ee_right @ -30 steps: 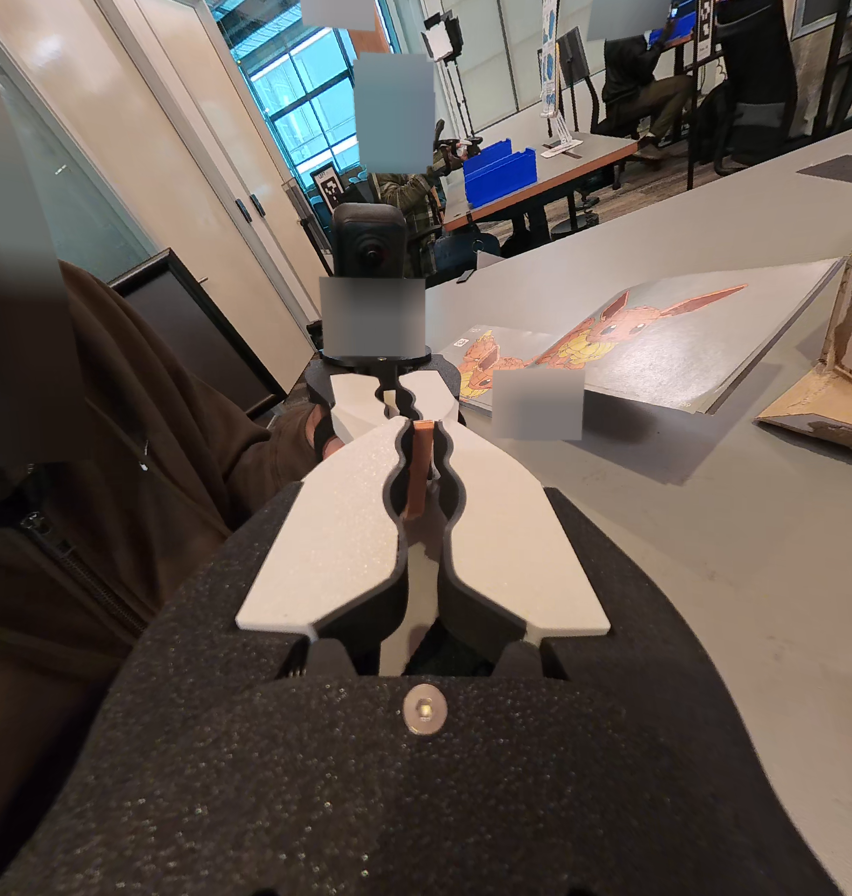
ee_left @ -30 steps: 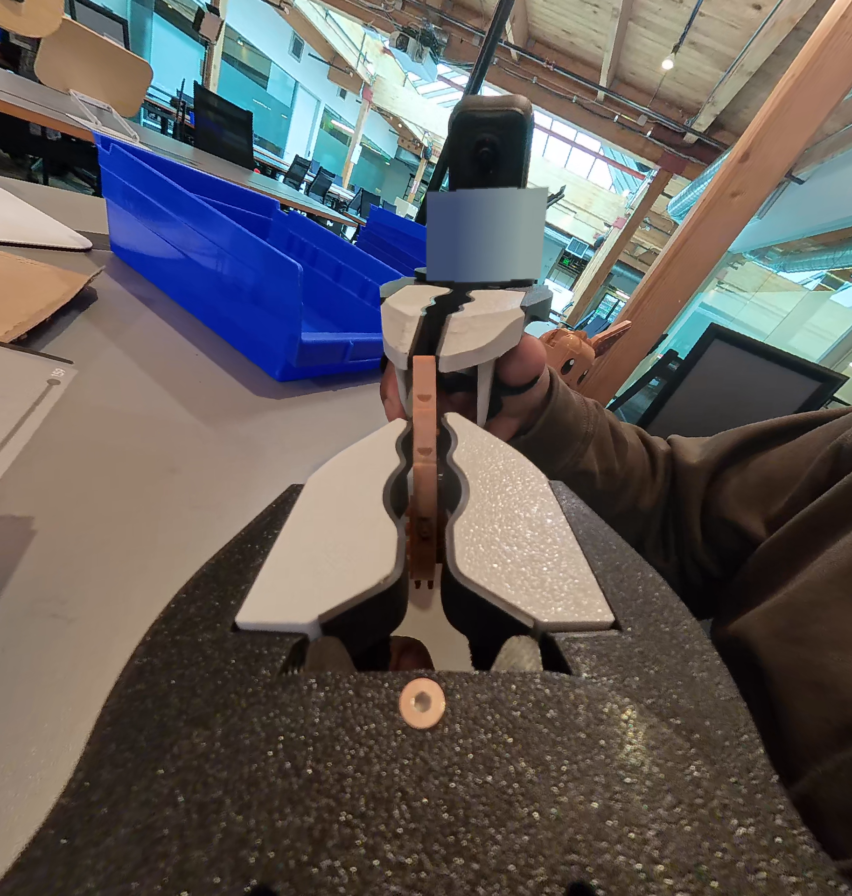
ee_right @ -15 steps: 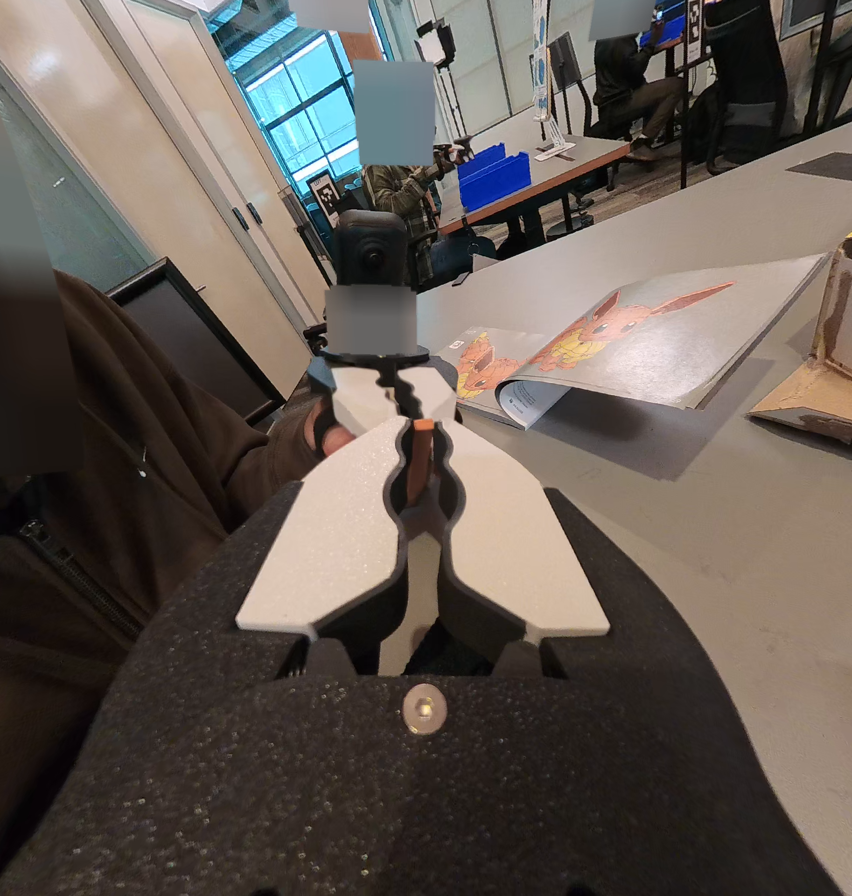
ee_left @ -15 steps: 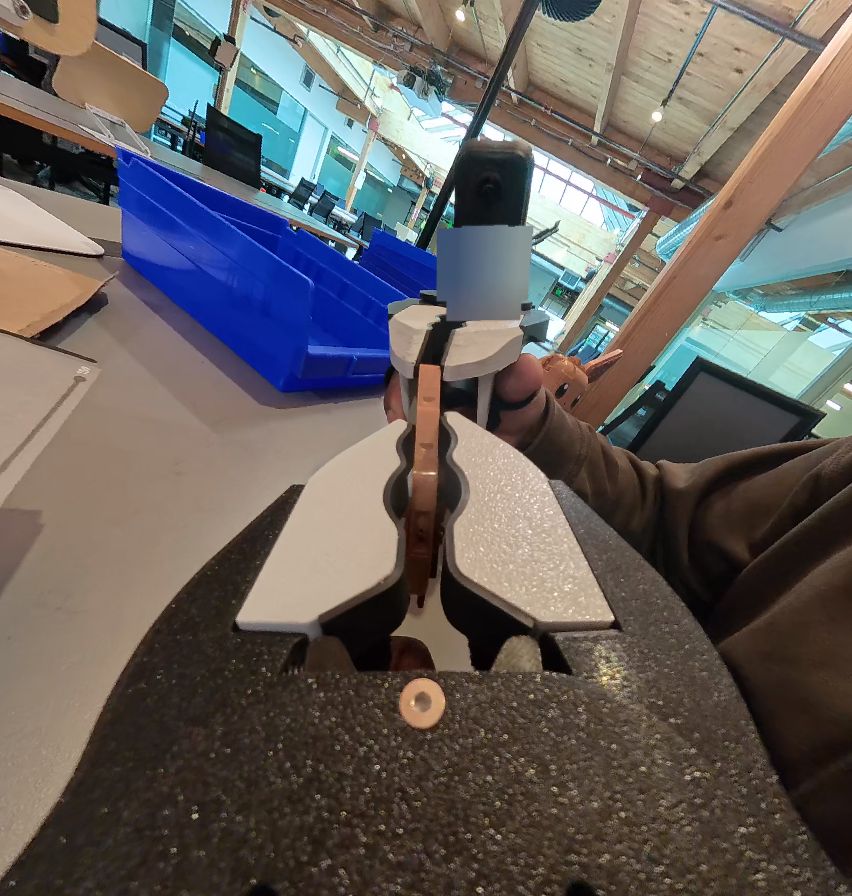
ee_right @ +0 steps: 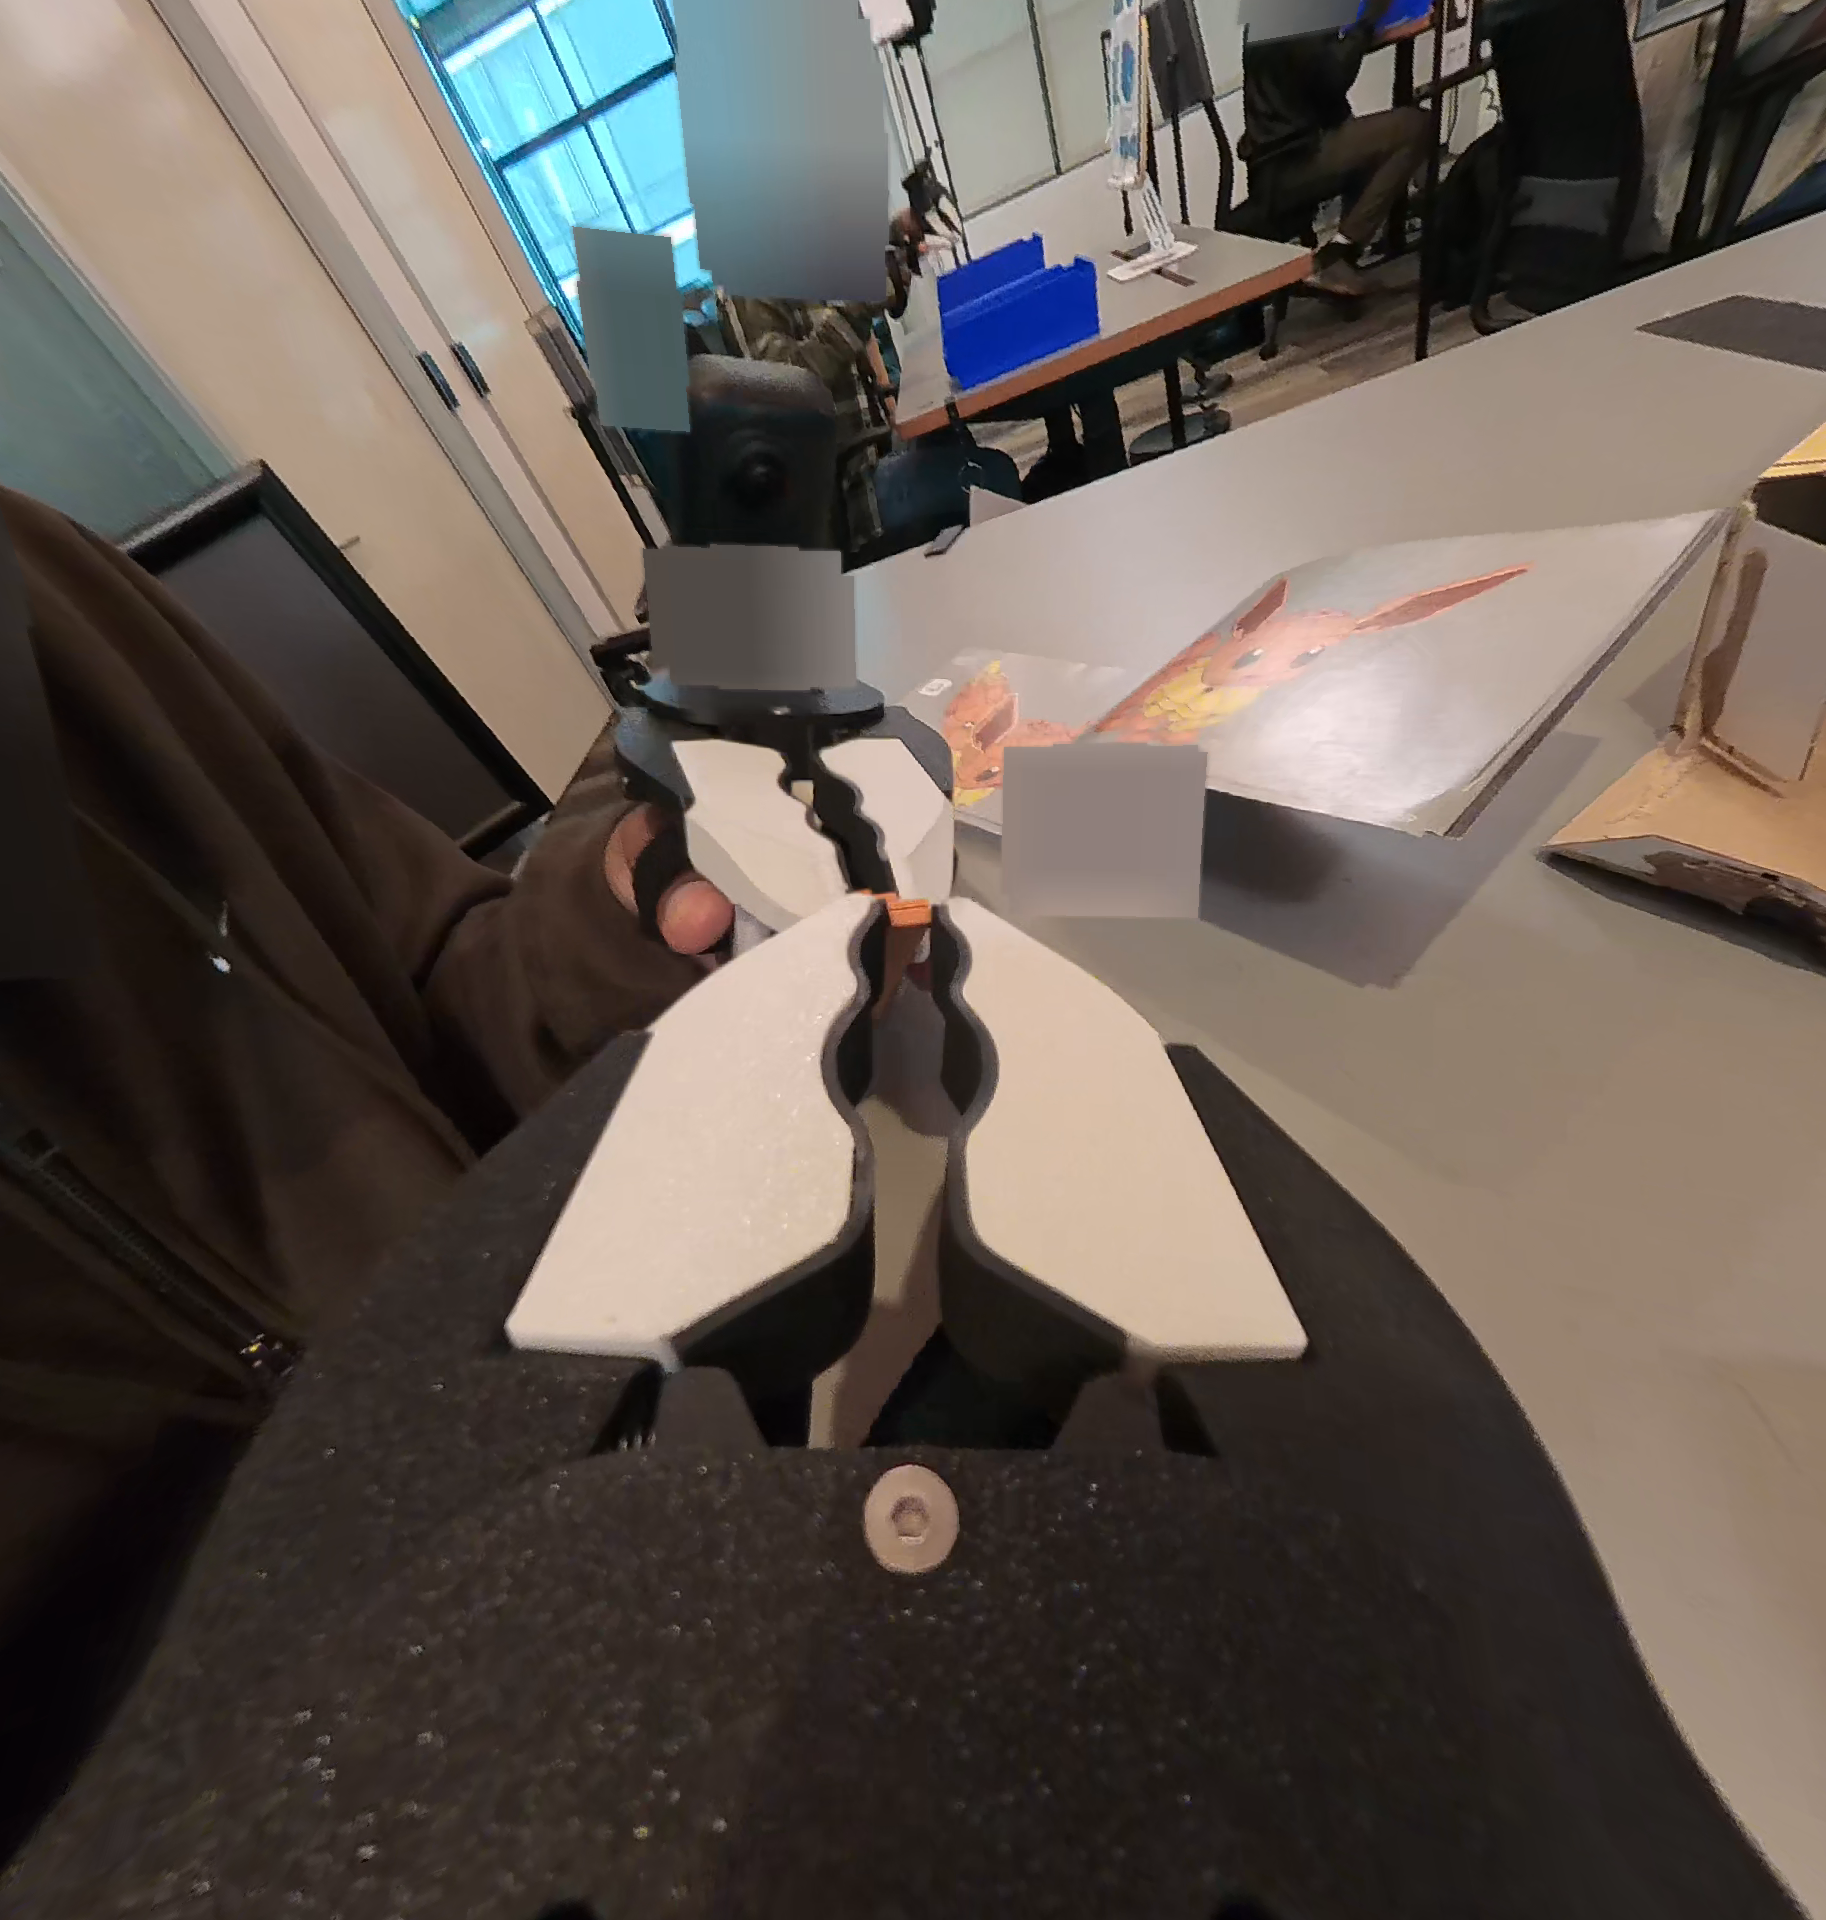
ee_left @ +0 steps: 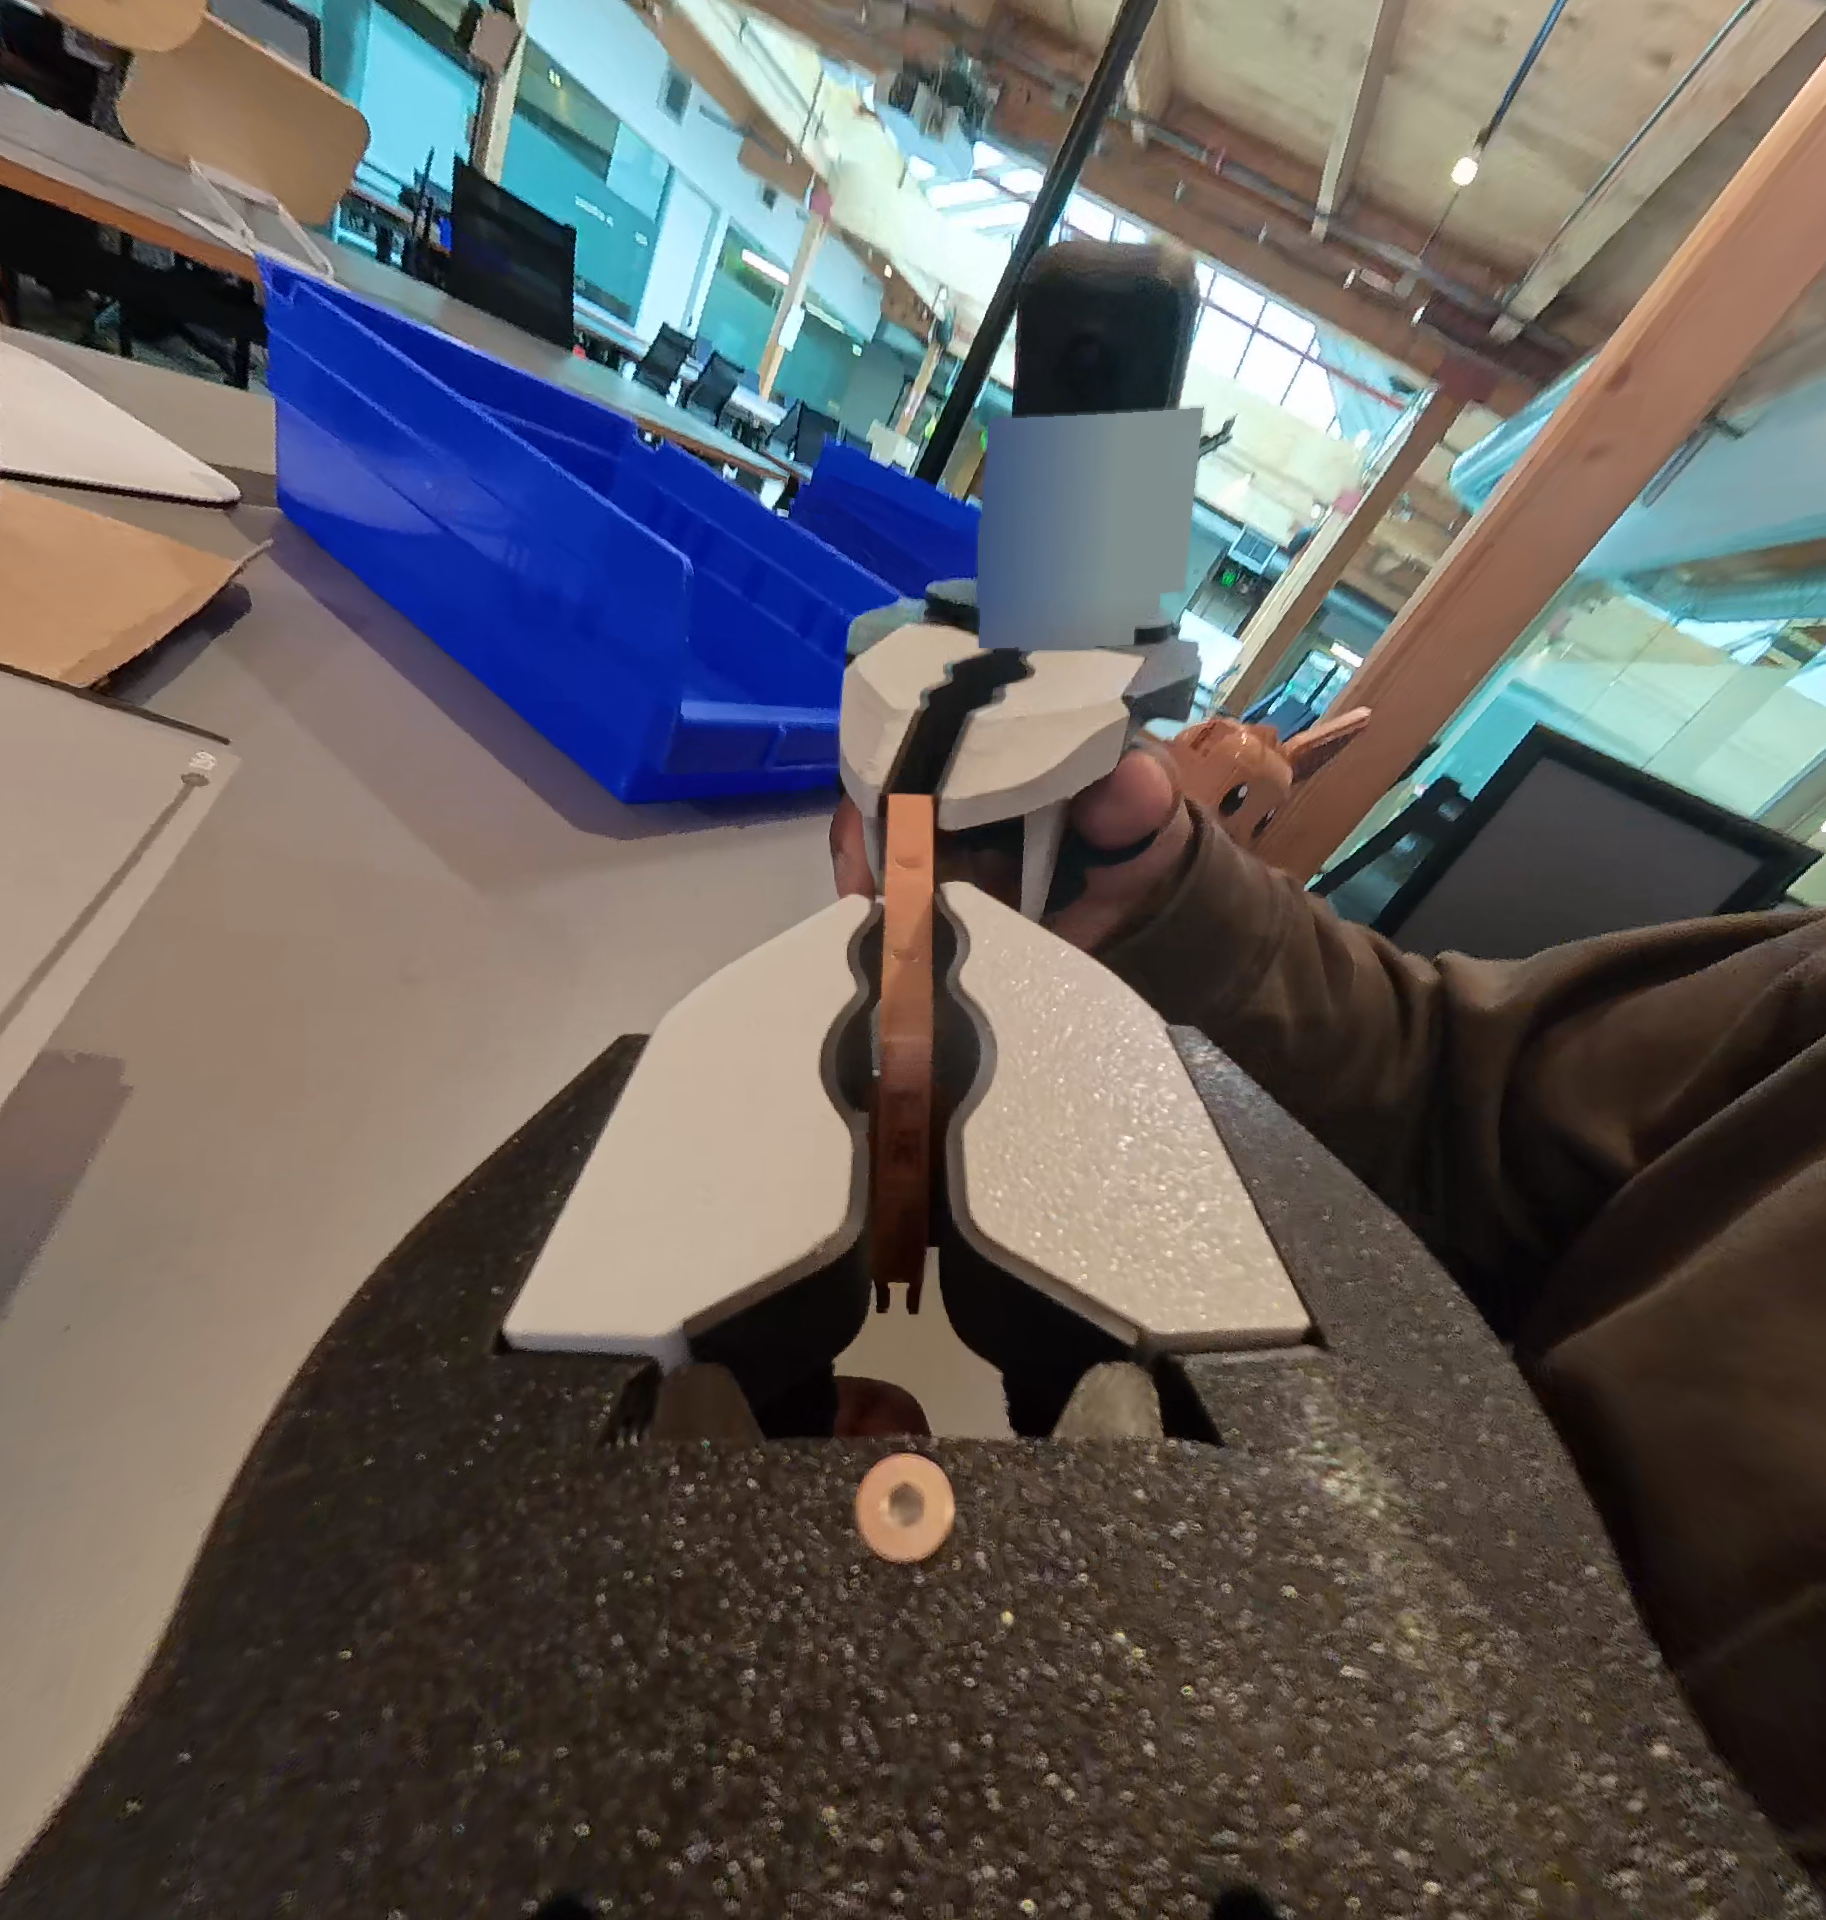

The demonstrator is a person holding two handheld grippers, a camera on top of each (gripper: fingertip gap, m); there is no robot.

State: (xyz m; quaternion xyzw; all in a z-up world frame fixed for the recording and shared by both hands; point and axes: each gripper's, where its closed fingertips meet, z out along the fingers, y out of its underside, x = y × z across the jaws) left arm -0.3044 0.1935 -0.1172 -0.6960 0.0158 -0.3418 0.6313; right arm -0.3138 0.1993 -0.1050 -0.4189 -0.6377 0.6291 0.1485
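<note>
While both tongs (ee_left: 904,914) (ee_right: 904,914) pinch one brown strip (ee_left: 904,1039), blue bin (ee_left: 493,582) beyond, contents hidden.

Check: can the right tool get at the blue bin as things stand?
Probably not now. The right tool is shut on the brown strip, which the left tool also grips. The path over the table to the blue bin looks clear.
</note>
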